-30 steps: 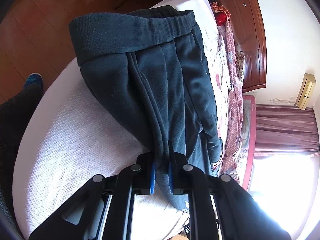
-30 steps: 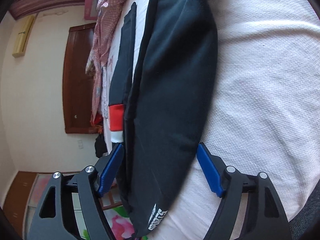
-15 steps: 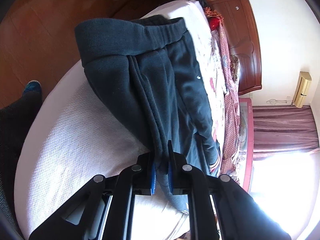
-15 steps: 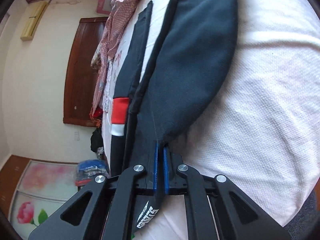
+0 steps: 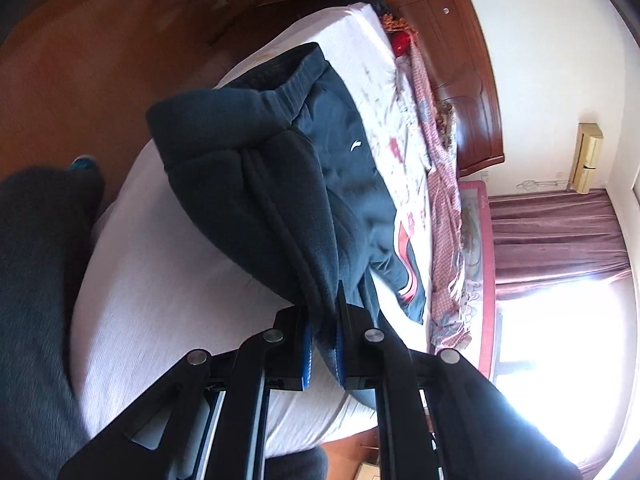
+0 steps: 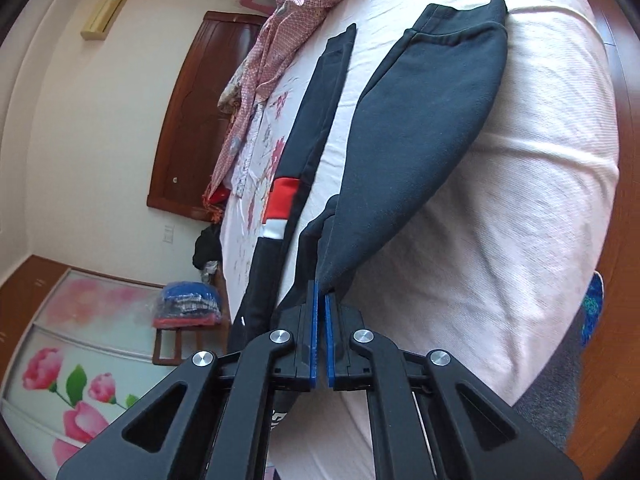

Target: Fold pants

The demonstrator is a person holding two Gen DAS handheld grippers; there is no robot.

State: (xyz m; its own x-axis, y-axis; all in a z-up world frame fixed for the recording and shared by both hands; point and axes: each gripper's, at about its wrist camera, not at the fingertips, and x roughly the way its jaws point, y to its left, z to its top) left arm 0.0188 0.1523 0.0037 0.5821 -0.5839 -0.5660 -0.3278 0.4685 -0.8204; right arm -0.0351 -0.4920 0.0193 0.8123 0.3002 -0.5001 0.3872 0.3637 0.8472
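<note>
Dark navy fleece pants [image 5: 256, 184] lie on a bed with a pale pink textured sheet [image 5: 160, 288]. The left gripper [image 5: 322, 344] has its jaws pinching a fold of the pants. The right gripper [image 6: 321, 332] pinches another edge of the pants [image 6: 420, 132], lifting it.
</note>
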